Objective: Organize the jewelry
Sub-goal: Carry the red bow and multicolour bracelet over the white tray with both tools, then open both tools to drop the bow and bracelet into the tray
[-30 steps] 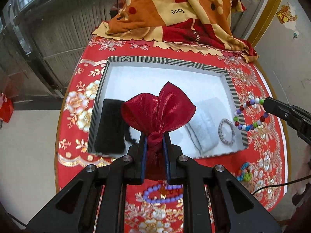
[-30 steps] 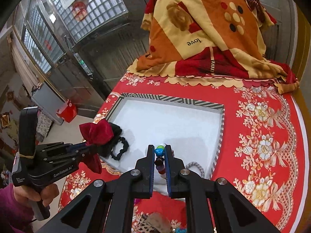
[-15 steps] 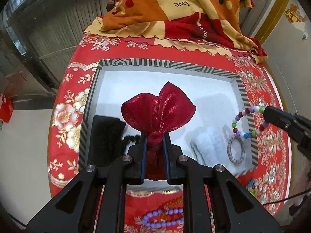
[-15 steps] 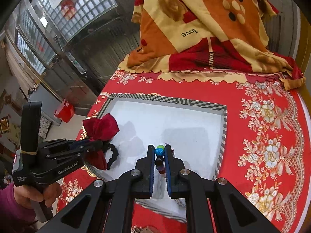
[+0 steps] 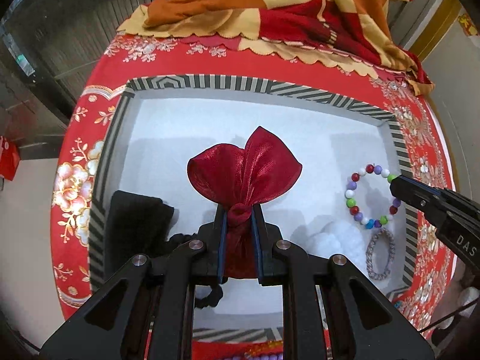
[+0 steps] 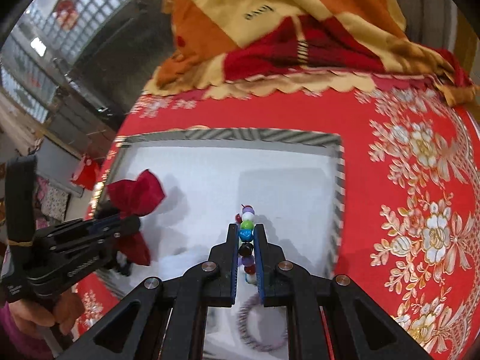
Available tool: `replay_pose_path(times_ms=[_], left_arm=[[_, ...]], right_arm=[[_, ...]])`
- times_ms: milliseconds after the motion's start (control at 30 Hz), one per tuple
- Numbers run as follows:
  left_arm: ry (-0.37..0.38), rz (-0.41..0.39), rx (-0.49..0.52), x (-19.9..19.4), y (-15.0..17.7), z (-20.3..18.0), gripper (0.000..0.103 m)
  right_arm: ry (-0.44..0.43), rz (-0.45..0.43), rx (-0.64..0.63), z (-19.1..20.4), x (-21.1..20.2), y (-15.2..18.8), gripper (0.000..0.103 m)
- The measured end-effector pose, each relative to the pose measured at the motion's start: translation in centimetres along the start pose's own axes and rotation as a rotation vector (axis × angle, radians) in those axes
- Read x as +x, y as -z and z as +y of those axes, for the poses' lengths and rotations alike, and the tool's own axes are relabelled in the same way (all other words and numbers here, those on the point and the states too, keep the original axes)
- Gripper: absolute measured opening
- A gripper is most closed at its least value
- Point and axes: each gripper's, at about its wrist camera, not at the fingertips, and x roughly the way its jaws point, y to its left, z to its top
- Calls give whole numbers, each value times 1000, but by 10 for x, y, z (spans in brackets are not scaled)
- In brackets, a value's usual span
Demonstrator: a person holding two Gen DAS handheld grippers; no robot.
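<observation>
My left gripper (image 5: 239, 210) is shut on the neck of a dark red satin pouch (image 5: 244, 169) and holds it over the white-lined tray (image 5: 210, 85) with a striped rim. My right gripper (image 6: 246, 231) is shut on a multicoloured bead bracelet (image 6: 247, 225), which hangs over the tray's right side in the left wrist view (image 5: 370, 196). The pouch (image 6: 136, 193) and left gripper (image 6: 120, 222) show at the left in the right wrist view.
In the tray lie a black pouch (image 5: 136, 225), a black bead bracelet (image 5: 210, 295), a white pouch (image 5: 333, 241) and a silver bracelet (image 5: 381, 255). The tray sits on a red floral tablecloth (image 6: 405, 180). A folded orange and red blanket (image 5: 285, 6) lies at the back.
Both grippers have moved forward over the tray. The red pouch and the bead bracelet now hang above the tray's white inside, and the right wrist view has tilted.
</observation>
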Motion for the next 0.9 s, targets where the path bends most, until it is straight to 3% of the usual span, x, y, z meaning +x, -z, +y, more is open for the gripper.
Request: replay_pose_path(times_ms=[433,533,567,667,900], left_arm=[[-34,7,1,17,-5,-5,14],[-37,-1,-3,15,-4,-5,24],[-35,-3,-6,14,-4,-5,32],[-30,-19,-7,7,-1,-7,48],[-68,-86,-8,-21,12,-11,49]], right_arm=[[90,11,-17,-13,23,-1,10],[97,7,-23,-11,21,1,25],[93,6,-22,-10,19,2,28],[82,-6,-16,-8,8,6,28],[50,-71,-33,12,-30,27,28]])
